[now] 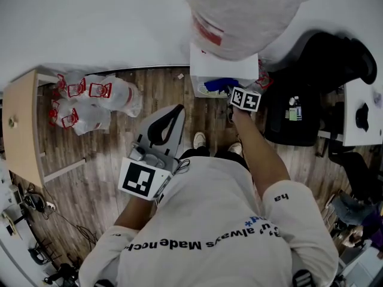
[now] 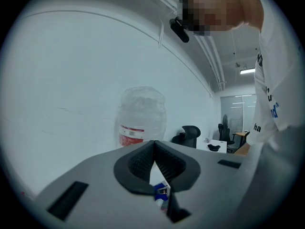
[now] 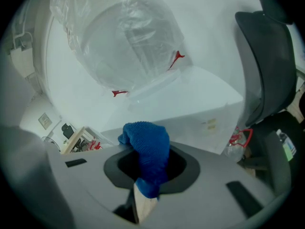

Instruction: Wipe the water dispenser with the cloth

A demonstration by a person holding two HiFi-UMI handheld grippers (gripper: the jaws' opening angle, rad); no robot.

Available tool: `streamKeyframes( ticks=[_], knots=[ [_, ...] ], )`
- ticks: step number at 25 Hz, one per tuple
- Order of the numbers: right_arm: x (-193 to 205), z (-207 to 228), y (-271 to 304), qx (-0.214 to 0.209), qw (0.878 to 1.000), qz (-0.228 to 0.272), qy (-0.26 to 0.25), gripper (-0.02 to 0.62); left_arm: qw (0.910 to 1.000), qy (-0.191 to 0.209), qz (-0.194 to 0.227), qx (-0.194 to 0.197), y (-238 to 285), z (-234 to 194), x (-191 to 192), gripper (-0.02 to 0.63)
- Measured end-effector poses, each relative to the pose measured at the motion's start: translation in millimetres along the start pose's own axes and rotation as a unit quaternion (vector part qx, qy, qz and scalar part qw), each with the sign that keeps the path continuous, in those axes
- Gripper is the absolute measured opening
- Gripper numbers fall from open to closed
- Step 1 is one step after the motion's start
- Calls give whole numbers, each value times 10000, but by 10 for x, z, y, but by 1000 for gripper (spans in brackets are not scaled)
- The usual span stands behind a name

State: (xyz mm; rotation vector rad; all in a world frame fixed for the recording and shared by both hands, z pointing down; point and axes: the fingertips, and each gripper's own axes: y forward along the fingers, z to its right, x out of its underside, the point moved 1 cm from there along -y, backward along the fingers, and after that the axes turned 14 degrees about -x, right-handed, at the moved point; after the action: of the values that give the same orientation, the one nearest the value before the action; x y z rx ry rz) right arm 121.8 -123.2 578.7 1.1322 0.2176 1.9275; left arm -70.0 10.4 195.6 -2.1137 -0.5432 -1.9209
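Jaw tips of the right gripper (image 3: 144, 162) are hidden by the clamped blue towelling cloth (image 3: 149, 141). Jaws of the left gripper (image 2: 153, 144) are closed, empty. The white box-shaped water dispenser (image 1: 222, 70) is overlapped by its cut-off plastic-wrapped bottle (image 1: 239, 11), over wooden plank floor (image 1: 78, 184).

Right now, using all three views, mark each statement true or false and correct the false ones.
1. The right hand-held gripper is shut on the blue fluffy cloth. True.
2. The left hand-held gripper holds a second cloth. False: its jaws are together with nothing between them.
3. The big clear water bottle on the white water dispenser is wrapped in plastic film. True.
4. The floor is grey carpet. False: it is wood-plank flooring.
5. In the head view, the black office chair stands left of the dispenser. False: it stands to the right.
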Motion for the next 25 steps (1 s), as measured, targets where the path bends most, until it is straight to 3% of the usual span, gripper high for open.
streamKeyframes(
  ticks=[25],
  knots=[
    [-178, 1011, -747, 610, 9981, 27, -54, 78, 9998, 35, -23, 212, 360, 482, -11, 18]
  ],
)
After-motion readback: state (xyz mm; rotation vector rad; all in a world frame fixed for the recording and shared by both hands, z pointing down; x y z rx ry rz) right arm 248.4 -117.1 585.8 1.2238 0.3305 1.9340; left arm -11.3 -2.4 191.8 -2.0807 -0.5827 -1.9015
